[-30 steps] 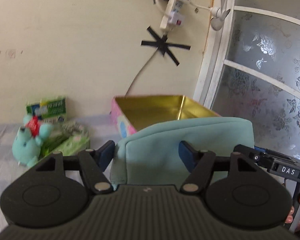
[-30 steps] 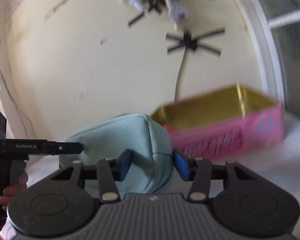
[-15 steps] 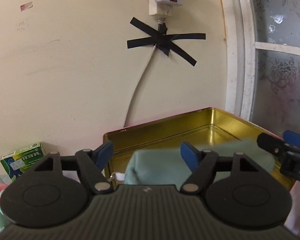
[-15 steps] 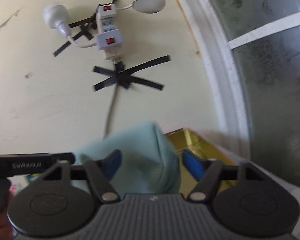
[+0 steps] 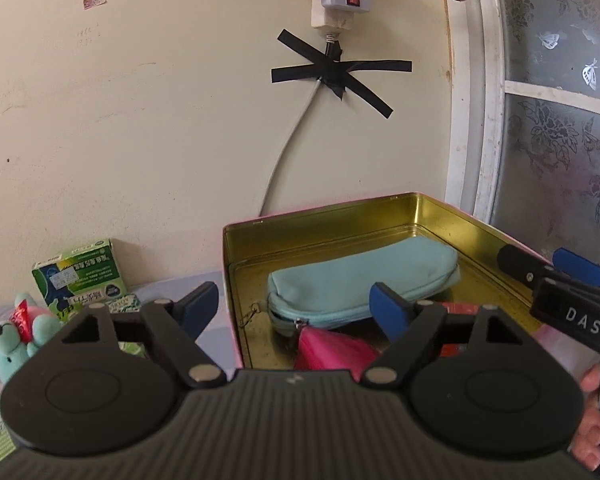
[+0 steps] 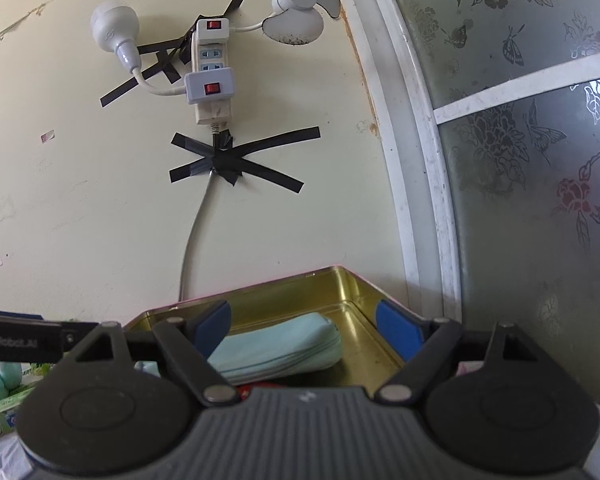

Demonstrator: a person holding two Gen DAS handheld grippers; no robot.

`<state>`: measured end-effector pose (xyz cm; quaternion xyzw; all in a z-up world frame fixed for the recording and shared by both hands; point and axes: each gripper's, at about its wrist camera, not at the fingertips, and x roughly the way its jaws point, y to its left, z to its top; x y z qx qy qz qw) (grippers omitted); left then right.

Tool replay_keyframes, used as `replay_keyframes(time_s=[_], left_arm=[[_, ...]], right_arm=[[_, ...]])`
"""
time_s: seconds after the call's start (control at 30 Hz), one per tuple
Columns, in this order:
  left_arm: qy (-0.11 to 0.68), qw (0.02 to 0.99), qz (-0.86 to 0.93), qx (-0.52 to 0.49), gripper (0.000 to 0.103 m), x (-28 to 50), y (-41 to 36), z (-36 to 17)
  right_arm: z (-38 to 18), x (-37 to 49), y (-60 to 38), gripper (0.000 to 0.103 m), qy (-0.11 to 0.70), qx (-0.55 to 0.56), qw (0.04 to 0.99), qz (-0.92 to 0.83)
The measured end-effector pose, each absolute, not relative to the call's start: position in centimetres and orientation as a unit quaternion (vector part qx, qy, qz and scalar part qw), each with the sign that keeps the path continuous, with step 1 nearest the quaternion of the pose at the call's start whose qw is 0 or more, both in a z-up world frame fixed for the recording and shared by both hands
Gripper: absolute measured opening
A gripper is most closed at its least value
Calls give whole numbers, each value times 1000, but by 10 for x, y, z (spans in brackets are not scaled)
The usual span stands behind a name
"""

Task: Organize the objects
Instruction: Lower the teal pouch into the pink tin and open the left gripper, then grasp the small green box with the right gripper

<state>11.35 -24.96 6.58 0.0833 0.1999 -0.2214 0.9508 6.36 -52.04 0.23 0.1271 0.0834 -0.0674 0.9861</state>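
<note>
Bright, sharp; fisheye-curved edges

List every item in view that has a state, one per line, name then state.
left gripper: jaws opening, nothing between them
right gripper: open, empty
teal pouch: zipped, lying flat in the tin
gold tin: lid off, holding items
green box: upright by the wall
plush toy: outside the tin
</note>
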Motion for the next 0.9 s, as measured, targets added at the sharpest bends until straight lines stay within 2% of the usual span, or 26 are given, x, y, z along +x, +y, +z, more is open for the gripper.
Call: replay_keyframes(time_s=[0.4, 0.9], left_arm=[[225, 946, -219, 85, 85, 69, -188, 49], [291, 945, -137, 63, 85, 81, -88, 1]], right_arm=[[-5, -20, -487, 88, 103, 201, 974, -34], [-20, -4, -400, 88, 230, 160, 959, 42]])
